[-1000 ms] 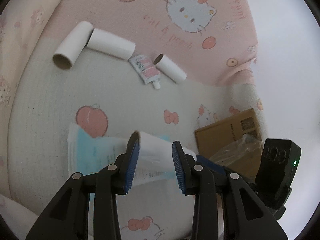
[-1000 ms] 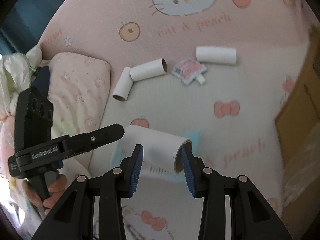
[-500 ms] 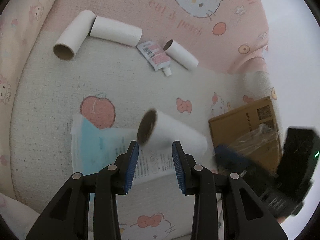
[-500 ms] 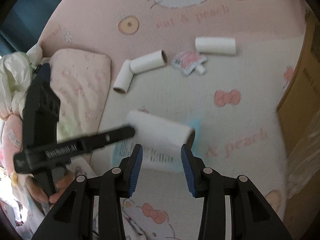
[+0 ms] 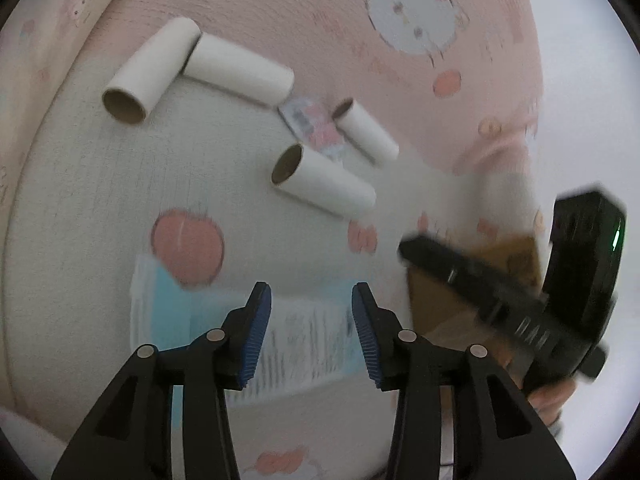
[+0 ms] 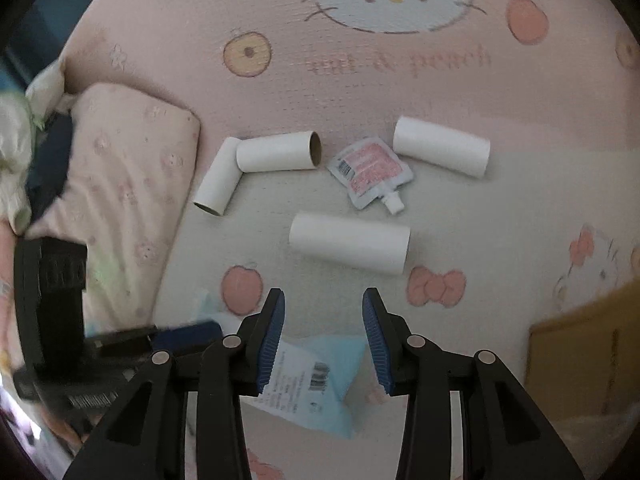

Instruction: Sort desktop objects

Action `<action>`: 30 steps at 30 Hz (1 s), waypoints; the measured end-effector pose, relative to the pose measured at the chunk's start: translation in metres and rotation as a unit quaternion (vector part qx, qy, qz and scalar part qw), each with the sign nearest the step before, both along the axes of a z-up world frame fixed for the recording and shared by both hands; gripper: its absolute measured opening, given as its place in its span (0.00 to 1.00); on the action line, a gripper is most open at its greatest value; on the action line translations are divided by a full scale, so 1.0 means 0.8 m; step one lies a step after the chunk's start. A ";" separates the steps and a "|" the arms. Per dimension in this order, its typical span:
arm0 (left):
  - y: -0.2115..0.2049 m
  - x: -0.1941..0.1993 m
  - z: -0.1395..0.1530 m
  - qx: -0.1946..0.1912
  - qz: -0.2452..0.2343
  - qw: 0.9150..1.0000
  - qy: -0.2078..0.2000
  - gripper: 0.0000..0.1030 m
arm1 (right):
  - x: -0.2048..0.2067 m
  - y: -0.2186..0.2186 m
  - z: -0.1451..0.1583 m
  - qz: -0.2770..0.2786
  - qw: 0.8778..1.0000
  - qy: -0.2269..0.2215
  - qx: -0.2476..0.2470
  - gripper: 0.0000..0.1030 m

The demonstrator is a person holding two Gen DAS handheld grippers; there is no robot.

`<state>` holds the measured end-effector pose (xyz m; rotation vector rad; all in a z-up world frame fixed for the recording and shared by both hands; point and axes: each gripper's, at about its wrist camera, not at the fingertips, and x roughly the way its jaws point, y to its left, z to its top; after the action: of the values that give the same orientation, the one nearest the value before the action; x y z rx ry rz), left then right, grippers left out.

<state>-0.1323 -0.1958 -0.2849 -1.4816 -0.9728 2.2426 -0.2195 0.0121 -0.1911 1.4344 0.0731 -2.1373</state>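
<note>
Right wrist view alone reads "peach" on the blanket (image 6: 400,92); the nearest tube (image 6: 349,249) lies at twelve o'clock of the empty, parted right gripper (image 6: 323,344). Left gripper (image 5: 311,340) is opening, empty.

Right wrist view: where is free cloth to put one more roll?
Free: pale cloth right of the nearest roll, toward the brown box. Crowded: the far row, touching rolls, pouch, another roll.
</note>
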 end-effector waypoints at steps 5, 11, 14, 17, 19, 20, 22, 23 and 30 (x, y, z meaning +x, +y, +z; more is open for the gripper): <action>-0.015 -0.032 -0.010 0.019 0.047 0.999 0.003 0.48 | -0.022 -0.008 -0.013 0.007 0.999 0.005 0.040 0.36; -0.023 -0.056 -0.031 0.098 0.057 0.993 -0.025 0.48 | -0.047 -0.004 -0.028 -0.006 0.999 -0.003 0.040 0.50; -0.019 -0.068 -0.036 0.112 0.062 0.991 -0.028 0.50 | -0.061 -0.007 -0.034 -0.005 0.999 -0.001 0.040 0.50; -0.016 -0.078 -0.039 0.103 0.066 0.992 -0.028 0.51 | -0.082 -0.011 -0.039 -0.012 0.999 -0.004 0.043 0.50; -0.012 -0.089 -0.042 0.099 0.068 0.992 -0.030 0.52 | -0.096 -0.015 -0.042 -0.013 0.999 -0.004 0.044 0.50; -0.012 -0.093 -0.044 0.097 0.068 0.992 -0.030 0.52 | -0.101 -0.016 -0.043 -0.014 0.999 -0.004 0.043 0.50; -0.009 -0.104 -0.047 0.093 0.070 0.993 -0.030 0.53 | -0.113 -0.019 -0.044 -0.015 0.999 -0.008 0.040 0.50; -0.008 -0.110 -0.050 0.097 0.071 0.992 -0.031 0.53 | -0.118 -0.020 -0.045 -0.015 0.999 -0.011 0.038 0.50; -0.027 -0.116 -0.079 0.186 0.117 0.974 -0.053 0.53 | -0.149 -0.016 -0.058 -0.041 0.998 -0.055 0.005 0.18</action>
<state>-0.2251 -0.2177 -0.3478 -1.3852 -1.5751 1.9912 -0.3386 -0.0010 -0.2377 1.5829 -0.0168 -2.1219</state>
